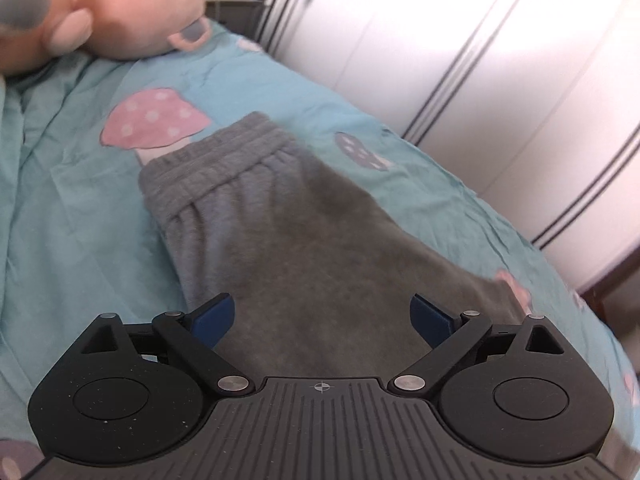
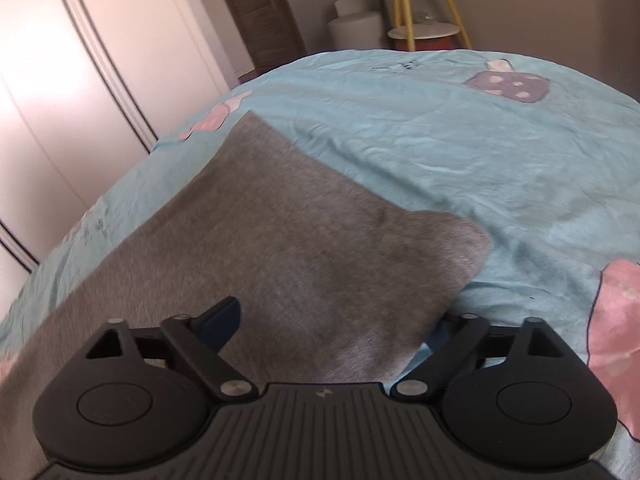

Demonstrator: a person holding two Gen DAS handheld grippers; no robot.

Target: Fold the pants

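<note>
Left wrist view: grey pants [image 1: 304,240] lie flat on my teal bedspread [image 1: 60,200], long axis running straight ahead from the left gripper [image 1: 323,318] toward the waistband [image 1: 212,160] at the far end. Jaws stand wide apart, nothing clamped; cloth lies beneath and between them.

Right wrist view: right gripper [image 2: 332,322], jaws likewise spread and empty, hangs over the pants' folded end [image 2: 460,248], which lies ahead and slightly right. I judge both hands equally near for the next fold.
</note>
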